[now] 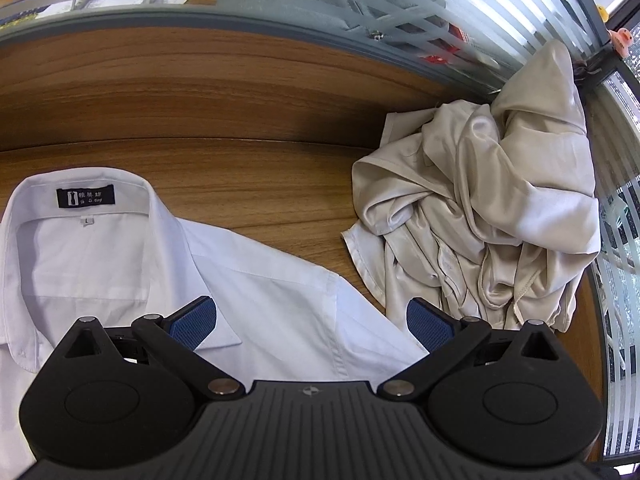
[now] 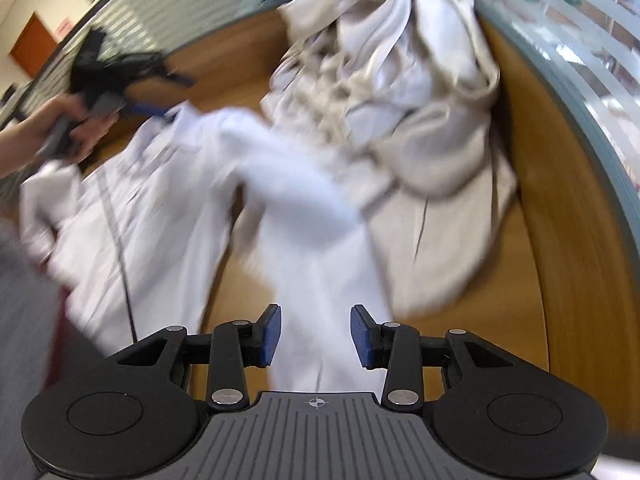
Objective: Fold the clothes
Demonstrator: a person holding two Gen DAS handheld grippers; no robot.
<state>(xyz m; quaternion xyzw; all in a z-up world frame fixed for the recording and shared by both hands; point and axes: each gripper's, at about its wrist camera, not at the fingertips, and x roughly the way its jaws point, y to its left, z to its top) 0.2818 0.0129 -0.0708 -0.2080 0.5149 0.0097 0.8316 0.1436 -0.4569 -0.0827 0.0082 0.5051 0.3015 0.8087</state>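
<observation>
The white shirt (image 1: 168,256) is lying flat on the wooden table (image 1: 200,92), collar at 9 o'clock. A beige garment (image 1: 488,216) is sitting crumpled at 2 o'clock. The left gripper (image 1: 312,320) is hovering released over the shirt. The right gripper (image 2: 316,334) is standing parted, a white sleeve (image 2: 316,264) running between its pads (image 2: 272,332); contact cannot be confirmed.

Both grippers, left gripper (image 1: 312,322) and right gripper (image 2: 316,338), look alike: black linkage arms with silver pivot screws, blue textured fingertip pads (image 2: 271,334), round black side housings, ribbed grey body bearing a crosshair mark.
</observation>
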